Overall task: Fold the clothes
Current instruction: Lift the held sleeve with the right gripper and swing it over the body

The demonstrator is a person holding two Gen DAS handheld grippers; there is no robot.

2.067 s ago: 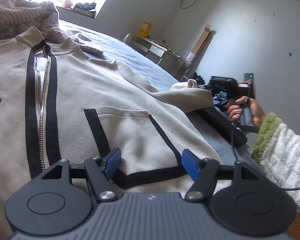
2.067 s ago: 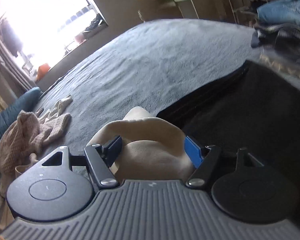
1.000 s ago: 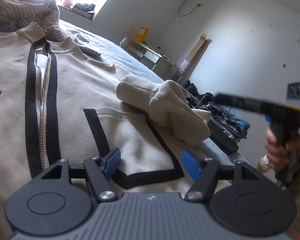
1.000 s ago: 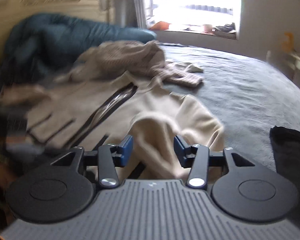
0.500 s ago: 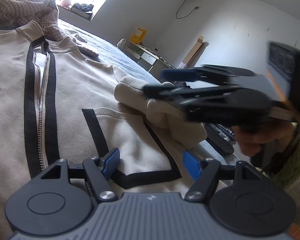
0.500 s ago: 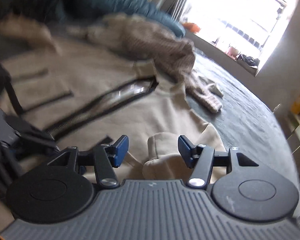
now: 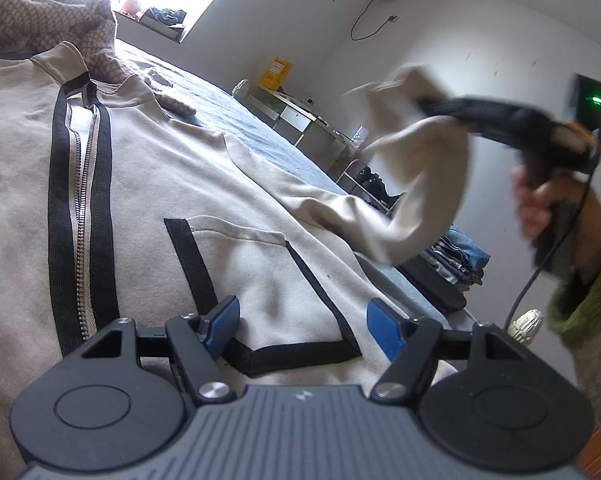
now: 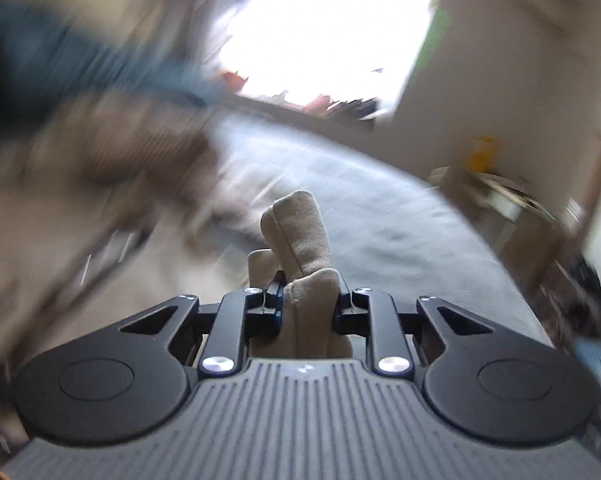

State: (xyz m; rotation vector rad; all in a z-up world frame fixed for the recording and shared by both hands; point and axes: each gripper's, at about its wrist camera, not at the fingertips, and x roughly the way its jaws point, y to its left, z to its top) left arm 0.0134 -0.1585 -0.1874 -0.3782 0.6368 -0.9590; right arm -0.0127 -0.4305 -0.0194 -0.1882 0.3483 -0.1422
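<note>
A beige zip jacket point(image 7: 172, 184) with black trim lies front up on the bed. My left gripper point(image 7: 302, 322) hovers open over its hem by the black-edged pocket point(image 7: 268, 280), nothing between the blue pads. The jacket's sleeve point(image 7: 416, 168) is lifted off the bed at the right. My right gripper point(image 8: 308, 304) has its jaws closing on the bunched sleeve cuff point(image 8: 300, 240), which fills the gap and sticks out past the fingers. In the left wrist view the right gripper point(image 7: 424, 104) is blurred, held up by a hand point(image 7: 540, 200) in a green cuff.
A brown knit garment point(image 7: 40, 16) is heaped beyond the collar. Grey bedding point(image 8: 400, 232) stretches to the right. Folded jeans point(image 7: 460, 256) are stacked by the bed's edge. A low desk point(image 7: 300, 116) stands against the far wall under the window.
The right gripper closed on the sleeve cuff and lifted it up off the jacket; the sleeve now hangs in the air. The left gripper stayed still and open.
</note>
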